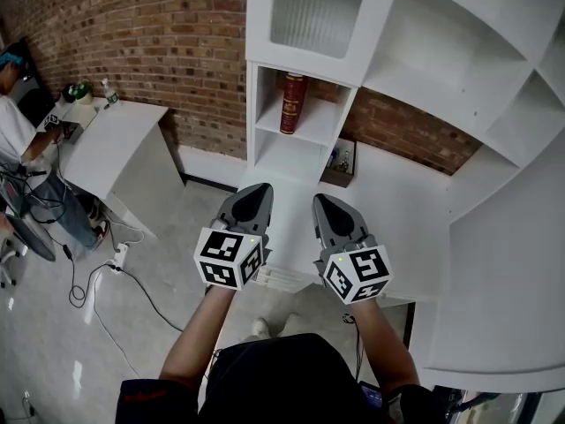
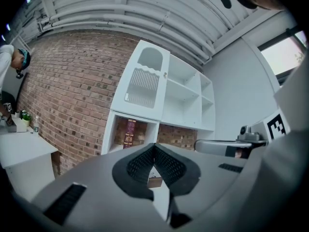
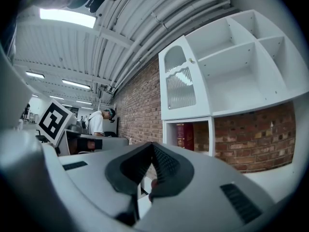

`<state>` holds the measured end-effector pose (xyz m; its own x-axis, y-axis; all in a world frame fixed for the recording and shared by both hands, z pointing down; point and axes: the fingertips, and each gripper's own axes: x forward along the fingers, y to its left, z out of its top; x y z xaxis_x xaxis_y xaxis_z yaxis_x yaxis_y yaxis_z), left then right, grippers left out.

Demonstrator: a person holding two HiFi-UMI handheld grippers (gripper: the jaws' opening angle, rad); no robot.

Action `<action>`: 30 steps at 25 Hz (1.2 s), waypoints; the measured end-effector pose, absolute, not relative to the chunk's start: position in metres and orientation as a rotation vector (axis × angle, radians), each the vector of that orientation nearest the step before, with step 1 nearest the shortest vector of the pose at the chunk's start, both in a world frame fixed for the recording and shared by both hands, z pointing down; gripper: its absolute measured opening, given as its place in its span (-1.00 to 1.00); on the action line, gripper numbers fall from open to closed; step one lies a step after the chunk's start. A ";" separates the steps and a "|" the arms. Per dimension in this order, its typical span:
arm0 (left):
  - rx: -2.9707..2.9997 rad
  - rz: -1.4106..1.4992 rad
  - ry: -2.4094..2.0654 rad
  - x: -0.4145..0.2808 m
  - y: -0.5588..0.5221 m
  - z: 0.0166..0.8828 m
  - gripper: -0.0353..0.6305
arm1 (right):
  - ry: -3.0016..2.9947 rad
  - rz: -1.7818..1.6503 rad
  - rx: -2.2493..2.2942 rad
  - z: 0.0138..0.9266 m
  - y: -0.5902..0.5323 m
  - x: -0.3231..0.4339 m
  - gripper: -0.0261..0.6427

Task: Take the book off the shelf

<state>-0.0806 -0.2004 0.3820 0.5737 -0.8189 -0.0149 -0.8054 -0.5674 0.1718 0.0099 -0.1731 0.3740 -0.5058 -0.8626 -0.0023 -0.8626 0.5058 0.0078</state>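
A dark red book (image 1: 292, 102) stands upright in a low open cubby of the white shelf unit (image 1: 305, 135), against the brick back wall. It also shows in the left gripper view as the book (image 2: 130, 132) and in the right gripper view as the book (image 3: 184, 136). My left gripper (image 1: 259, 190) and right gripper (image 1: 323, 201) hang side by side in front of the cubby, well short of the book. Both point level at the shelf. The left gripper (image 2: 154, 147) and the right gripper (image 3: 151, 145) have their jaws pressed together with nothing between them.
A ribbed-glass cabinet door (image 1: 311, 9) sits above the cubby. A small wooden box (image 1: 341, 162) rests on the white counter (image 1: 415, 201) to the right. A white desk (image 1: 115, 140), a person (image 1: 16, 117) and floor cables (image 1: 97, 276) are at the left.
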 end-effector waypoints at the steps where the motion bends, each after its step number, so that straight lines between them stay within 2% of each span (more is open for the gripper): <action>1: 2.649 -0.148 -1.386 -0.082 -0.203 0.382 -0.87 | -2.723 -0.012 1.564 0.374 -0.175 0.010 -0.87; 14: 2.612 -0.182 -1.493 -0.084 -0.248 0.374 -0.87 | -2.753 -0.005 1.559 0.371 -0.218 0.021 -0.87; 30: 2.580 -0.172 -1.496 -0.046 -0.334 0.381 -0.87 | -2.762 0.020 1.561 0.372 -0.294 0.063 -0.87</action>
<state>-0.0461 -0.3335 0.3810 0.4947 -0.8688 -0.0224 -0.8511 -0.4895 0.1898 0.0633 -0.2944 0.3720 -0.5154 -0.8567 -0.0205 -0.8563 0.5158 -0.0260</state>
